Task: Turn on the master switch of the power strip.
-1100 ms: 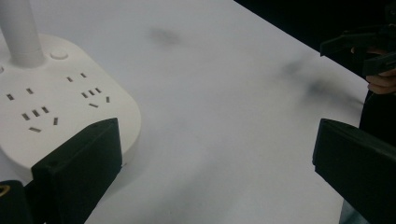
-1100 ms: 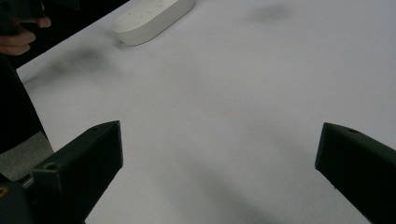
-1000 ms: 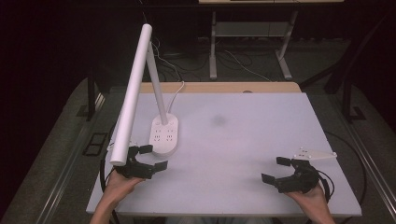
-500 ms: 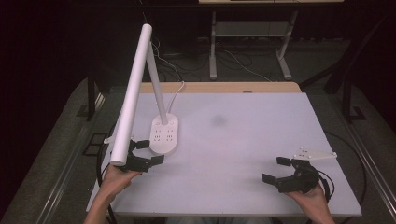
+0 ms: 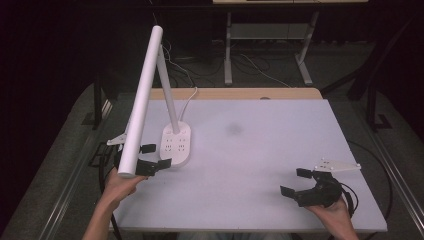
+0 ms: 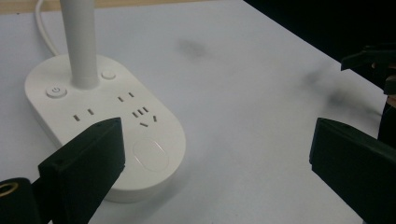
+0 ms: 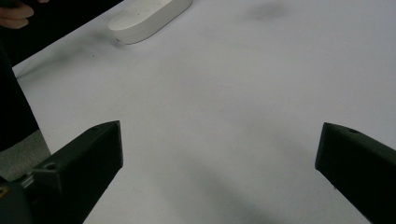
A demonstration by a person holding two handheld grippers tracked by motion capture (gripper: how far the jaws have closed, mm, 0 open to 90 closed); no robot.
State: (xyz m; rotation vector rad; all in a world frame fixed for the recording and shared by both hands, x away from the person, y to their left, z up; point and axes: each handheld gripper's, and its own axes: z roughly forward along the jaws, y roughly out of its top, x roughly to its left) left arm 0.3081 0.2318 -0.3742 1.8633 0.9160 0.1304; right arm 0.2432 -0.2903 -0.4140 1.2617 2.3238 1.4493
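White table (image 5: 260, 150), lit from above; dark floor around it.

Left gripper (image 5: 152, 157): jaws spread wide, nothing between them. In the left gripper view, the lamp base (image 6: 107, 126) sits just ahead of the near jaw and partly between the two, closer to that jaw than to the other; I cannot tell whether the jaw touches the base's front edge. Base is a white oval slab with socket slots, a round power button (image 6: 56, 91) and a second small button (image 6: 108, 74) (both beyond the jaw tips, beside the stem). The lamp stem (image 6: 81, 42) rises upright from the far part of the base. A white cable (image 6: 43, 28) runs off behind it.

In the high view the long white lamp head (image 5: 142, 97) slants over the left hand (image 5: 117, 185).

Right gripper (image 5: 296, 182): jaws wide apart, empty, held low over bare tabletop. Only plain table surface lies between them; the lamp base (image 7: 149, 15) lies well beyond the tips, off toward the left jaw's side. Right hand (image 5: 332, 212) grips it at the table's near edge. A faint dark smudge (image 5: 233, 129) marks the table ahead.
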